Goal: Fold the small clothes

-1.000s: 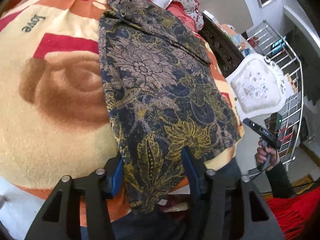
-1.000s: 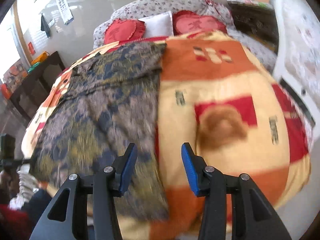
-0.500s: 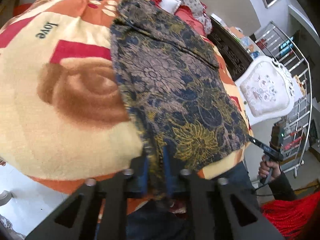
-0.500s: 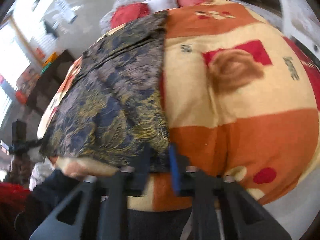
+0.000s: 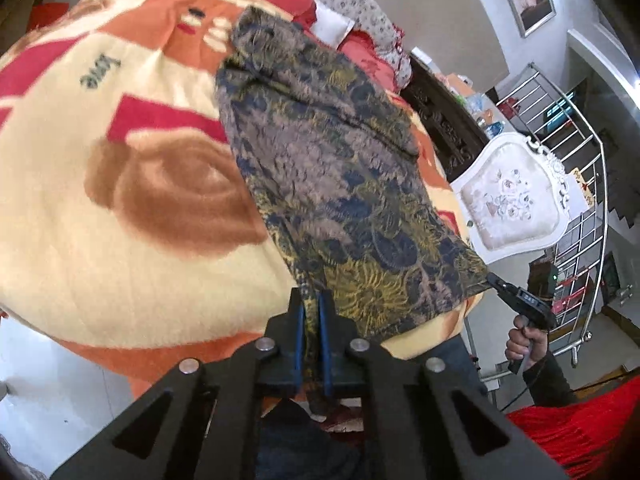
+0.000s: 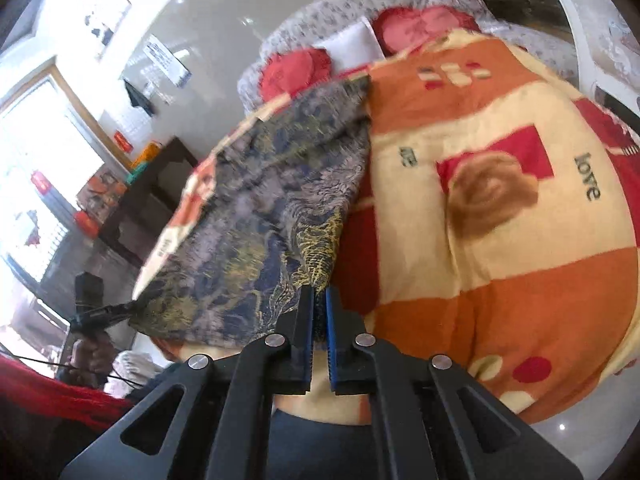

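Note:
A dark floral garment (image 5: 340, 184) in navy, grey and gold lies lengthwise on an orange, cream and red blanket (image 5: 132, 200). My left gripper (image 5: 311, 312) is shut on its near left corner. In the left wrist view my right gripper (image 5: 496, 282) pinches the near right corner. In the right wrist view the garment (image 6: 260, 216) has its near edge lifted off the blanket (image 6: 500, 200), and my right gripper (image 6: 319, 300) is shut on that corner. My left gripper (image 6: 134, 306) holds the other corner there.
Red pillows (image 6: 420, 24) and a white pillow (image 6: 352, 44) lie at the bed's head. A white padded chair (image 5: 512, 204) and a metal railing (image 5: 580, 184) stand right of the bed. A dark wooden table (image 6: 152, 196) stands on the other side.
Both grippers went from open around the garment's near hem to shut on its two near corners. The near edge is now raised off the blanket and pulled taut.

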The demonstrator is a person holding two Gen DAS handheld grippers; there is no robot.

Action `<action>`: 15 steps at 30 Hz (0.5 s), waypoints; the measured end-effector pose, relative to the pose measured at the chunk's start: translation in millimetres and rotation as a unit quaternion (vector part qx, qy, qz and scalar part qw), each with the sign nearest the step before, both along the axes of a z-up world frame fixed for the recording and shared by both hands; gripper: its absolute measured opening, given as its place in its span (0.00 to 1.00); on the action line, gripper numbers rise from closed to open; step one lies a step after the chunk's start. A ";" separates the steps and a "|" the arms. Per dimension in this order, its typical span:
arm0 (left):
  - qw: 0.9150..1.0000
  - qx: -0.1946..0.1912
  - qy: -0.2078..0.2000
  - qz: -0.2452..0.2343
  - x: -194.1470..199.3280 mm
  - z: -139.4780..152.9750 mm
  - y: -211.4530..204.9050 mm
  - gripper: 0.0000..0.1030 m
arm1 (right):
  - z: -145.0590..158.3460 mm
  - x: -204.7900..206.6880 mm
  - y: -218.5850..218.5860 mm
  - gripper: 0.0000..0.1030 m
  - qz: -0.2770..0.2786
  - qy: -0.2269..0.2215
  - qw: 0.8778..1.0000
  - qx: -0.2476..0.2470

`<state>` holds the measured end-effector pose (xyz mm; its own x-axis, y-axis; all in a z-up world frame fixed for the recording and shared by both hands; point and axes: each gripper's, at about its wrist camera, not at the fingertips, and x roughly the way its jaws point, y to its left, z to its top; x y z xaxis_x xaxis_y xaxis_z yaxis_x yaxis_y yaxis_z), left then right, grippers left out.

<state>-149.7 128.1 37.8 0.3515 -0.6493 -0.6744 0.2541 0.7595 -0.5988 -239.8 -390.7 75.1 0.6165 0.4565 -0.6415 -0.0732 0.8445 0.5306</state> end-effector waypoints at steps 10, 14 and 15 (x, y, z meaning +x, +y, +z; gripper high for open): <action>0.999 0.046 0.019 -0.011 -10.1 -20.1 -12.2 0.42 | -36.9 5.6 -5.2 0.31 -0.020 0.058 0.998 -0.017; 0.998 0.064 0.019 0.000 -9.9 -20.7 -8.8 0.08 | -48.2 7.1 -5.7 0.38 -0.020 0.076 0.997 0.000; 0.998 0.067 0.022 0.005 -9.8 -21.1 -7.7 0.08 | -50.8 7.2 -4.1 0.38 -0.014 0.079 0.997 0.005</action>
<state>-159.6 120.4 16.8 0.3260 -0.5492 -0.7695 0.2209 0.8356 -0.5029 -232.7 -394.7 24.3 0.5211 0.4476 -0.7267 0.0346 0.8397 0.5420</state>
